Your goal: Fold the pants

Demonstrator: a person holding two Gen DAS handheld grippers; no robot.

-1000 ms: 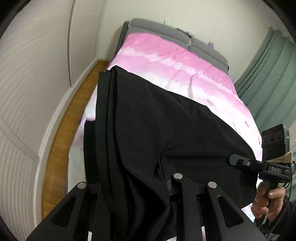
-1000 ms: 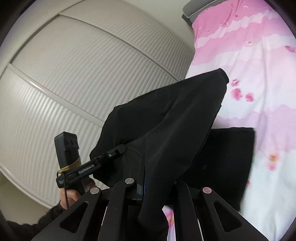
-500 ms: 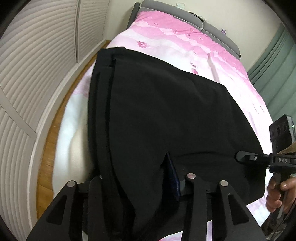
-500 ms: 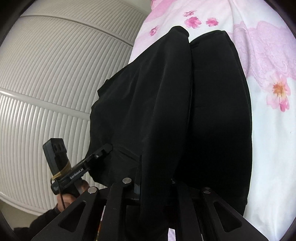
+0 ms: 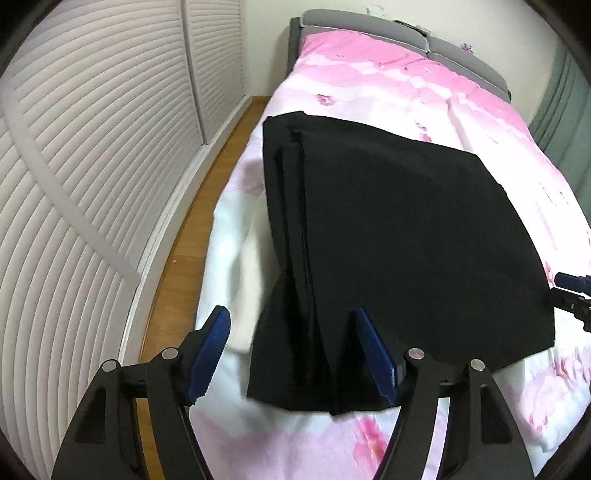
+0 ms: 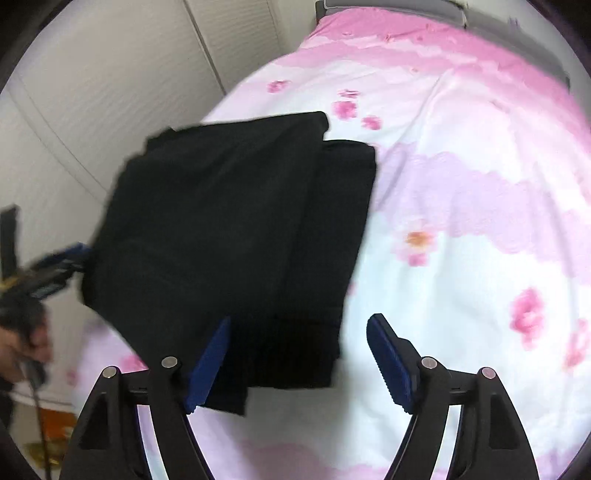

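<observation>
Black pants (image 5: pixel 406 229) lie folded flat on the pink and white bedcover (image 5: pixel 369 85). My left gripper (image 5: pixel 291 314) hovers over their near left corner, jaws opening. The cloth lies between the blue pads (image 5: pixel 208 354) but they do not press on it. In the right wrist view the pants (image 6: pixel 221 221) show layered edges at the near right corner. My right gripper (image 6: pixel 300 322) stands there with its jaws opening, the corner loose between them. The right gripper's tip (image 5: pixel 570 291) shows at the pants' right edge, and the left gripper (image 6: pixel 55 266), held by a hand, at their left.
White louvred wardrobe doors (image 5: pixel 92 147) run along the left, with a strip of wooden floor (image 5: pixel 184 258) between them and the bed. A grey headboard (image 5: pixel 369 22) closes the far end. A green curtain (image 5: pixel 569 92) hangs at the right.
Both grippers were shut on the raised pants. They came down, the pants settled flat on the bed, and both pairs of jaws have spread apart and let go of the cloth.
</observation>
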